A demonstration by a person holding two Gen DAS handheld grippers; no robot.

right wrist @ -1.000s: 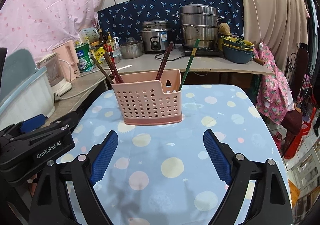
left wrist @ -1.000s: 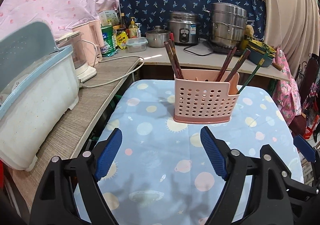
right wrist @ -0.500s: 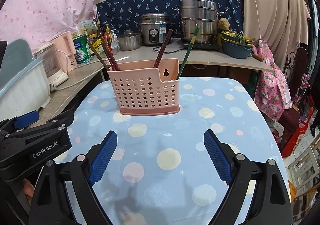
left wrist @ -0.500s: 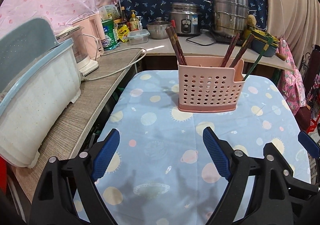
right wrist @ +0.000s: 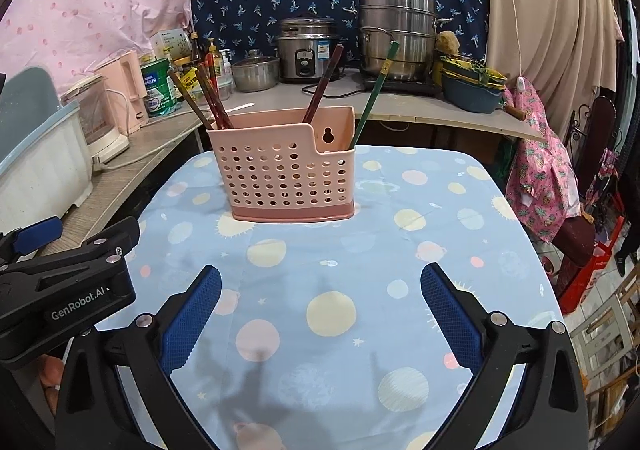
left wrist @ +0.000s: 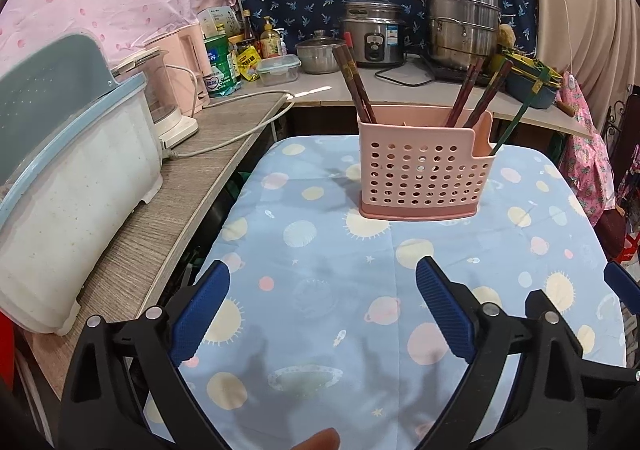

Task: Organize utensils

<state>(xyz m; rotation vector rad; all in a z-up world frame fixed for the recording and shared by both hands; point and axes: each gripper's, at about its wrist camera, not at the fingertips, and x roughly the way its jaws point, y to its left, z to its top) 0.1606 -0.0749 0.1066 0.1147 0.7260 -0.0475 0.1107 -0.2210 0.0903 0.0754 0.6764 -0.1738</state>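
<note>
A pink perforated utensil holder [left wrist: 424,174] [right wrist: 286,176] stands upright on the table with the blue planet-print cloth [left wrist: 400,290] [right wrist: 360,270]. Several dark red-brown chopsticks [left wrist: 356,84] [right wrist: 210,98] lean out of it, and one green chopstick [left wrist: 516,118] [right wrist: 376,94] sticks out of its right compartment. My left gripper [left wrist: 322,310] and right gripper [right wrist: 320,310] both hover over the near part of the cloth, well short of the holder. The jaws of both are opening, with nothing between them. The left gripper's body [right wrist: 68,290] shows at the left edge of the right wrist view.
A white and blue-grey dish rack [left wrist: 68,186] and a kettle [left wrist: 164,98] stand on the wooden counter [left wrist: 168,210] to the left. Behind the table a shelf carries a rice cooker [left wrist: 374,38], a steel steamer pot [left wrist: 462,26], jars and bowls. Floral cloth [right wrist: 540,170] hangs on the right.
Both grippers' jaws have spread a little wider. The holder looks slightly farther off and lower in both views; nothing on the table has moved.
</note>
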